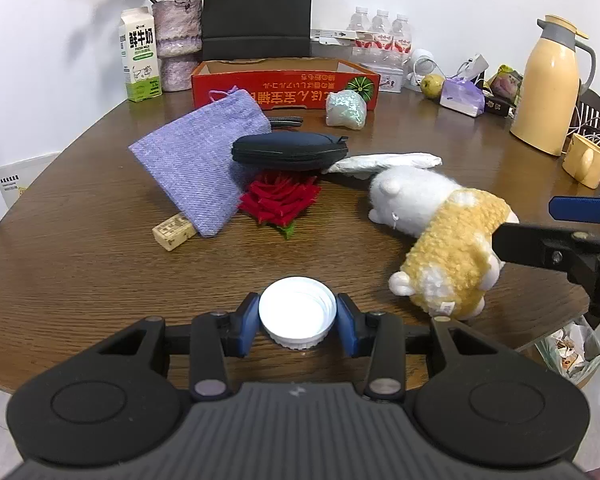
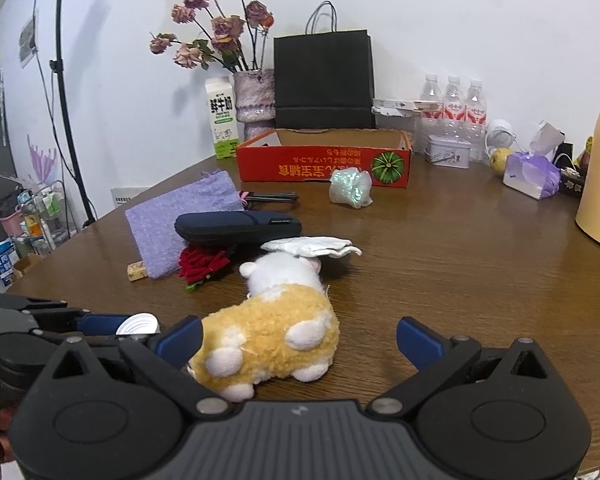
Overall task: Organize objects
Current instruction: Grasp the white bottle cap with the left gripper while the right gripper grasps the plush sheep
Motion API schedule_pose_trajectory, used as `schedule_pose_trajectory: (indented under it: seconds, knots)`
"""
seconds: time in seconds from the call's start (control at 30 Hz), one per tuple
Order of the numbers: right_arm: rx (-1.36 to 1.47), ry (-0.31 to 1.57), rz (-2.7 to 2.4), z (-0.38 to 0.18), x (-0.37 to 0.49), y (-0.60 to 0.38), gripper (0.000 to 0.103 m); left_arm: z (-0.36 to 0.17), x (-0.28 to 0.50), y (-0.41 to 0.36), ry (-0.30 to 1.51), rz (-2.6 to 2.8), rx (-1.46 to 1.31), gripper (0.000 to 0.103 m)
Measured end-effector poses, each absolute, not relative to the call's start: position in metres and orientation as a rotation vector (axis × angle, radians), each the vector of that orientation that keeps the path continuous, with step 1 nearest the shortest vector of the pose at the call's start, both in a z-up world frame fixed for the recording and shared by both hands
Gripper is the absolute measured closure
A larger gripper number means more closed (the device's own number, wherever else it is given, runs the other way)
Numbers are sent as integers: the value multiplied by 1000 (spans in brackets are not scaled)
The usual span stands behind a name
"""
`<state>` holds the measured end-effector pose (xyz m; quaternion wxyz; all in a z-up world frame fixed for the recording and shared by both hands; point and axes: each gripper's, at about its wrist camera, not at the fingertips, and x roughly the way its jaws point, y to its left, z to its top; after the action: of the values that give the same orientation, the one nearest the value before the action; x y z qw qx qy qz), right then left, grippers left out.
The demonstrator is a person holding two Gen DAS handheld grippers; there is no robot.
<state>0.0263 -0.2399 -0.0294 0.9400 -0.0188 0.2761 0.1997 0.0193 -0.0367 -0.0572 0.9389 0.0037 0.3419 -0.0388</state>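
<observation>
1. Two handheld grippers work over the brown wood-grain table (image 1: pixel 80 240), both low at its near edge.
2. Left gripper (image 1: pixel 297 314): blue pads sit against either side of a white plastic screw cap (image 1: pixel 297 312), which lies open side up on the table. Contact looks made, so I read it as clenched on the cap.
3. Right gripper (image 2: pixel 298 342): jaws spread wide around the rump of a white-and-yellow fleecy plush animal (image 2: pixel 278 330) lying on its side. The left pad touches or nearly touches the fur; the right pad stands clear. Nothing is grasped.
4. Other loose items sit mid-table: a lilac woven drawstring pouch (image 1: pixel 198 160), a dark navy zip case (image 1: pixel 288 152), a red fabric rose (image 1: pixel 278 200), a small tan block (image 1: pixel 172 232) part-hidden under the pouch, and an iridescent crumpled wrapper (image 1: pixel 346 108).
5. Likely destination: the red open-top cardboard box (image 1: pixel 286 86) at the far side, which looks empty from the right wrist view.
6. Step in hand, by my judgement: securing the cap, first pick of the tidy-up.
7. Next move calls for a straight lift, then a carry over the pouch and case to the box. The shallow cap could slip or tilt from the pads, so the squeeze needs holding.
</observation>
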Motion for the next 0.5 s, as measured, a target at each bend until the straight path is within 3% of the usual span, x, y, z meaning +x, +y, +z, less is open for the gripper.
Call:
schedule_pose_trajectory:
  seconds: [0.5]
  knots:
    - [-147,481,513,-46,24,-226,0,-48,15,-16,705,-33,-13,62]
